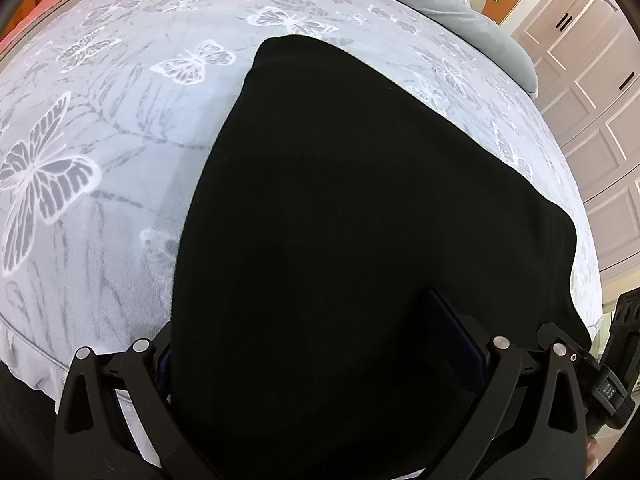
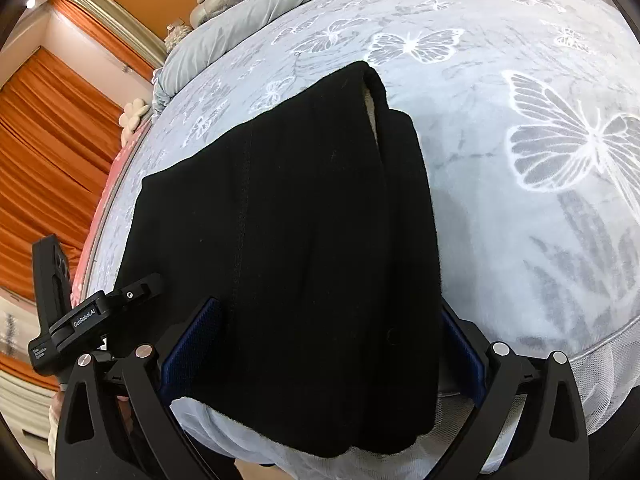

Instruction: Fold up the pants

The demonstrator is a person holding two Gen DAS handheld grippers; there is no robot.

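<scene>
Black pants (image 1: 340, 208) lie folded on a grey bed cover with white butterflies (image 1: 100, 152). Their near edge hangs over the bed's front edge. My left gripper (image 1: 316, 344) is open, its fingers wide apart, with the near end of the pants between them. In the right wrist view the pants (image 2: 304, 240) show stacked layers along their right side. My right gripper (image 2: 328, 344) is open too, its blue pads (image 2: 196, 344) on either side of the pants' near end. The left gripper's body (image 2: 92, 316) shows at the left of the right wrist view.
A grey duvet (image 1: 460, 8) lies bunched at the head of the bed. White wardrobe doors (image 1: 592, 80) stand to the right of the bed. Orange curtains (image 2: 44, 152) hang to the left. A mesh bed skirt (image 2: 612, 364) runs along the front edge.
</scene>
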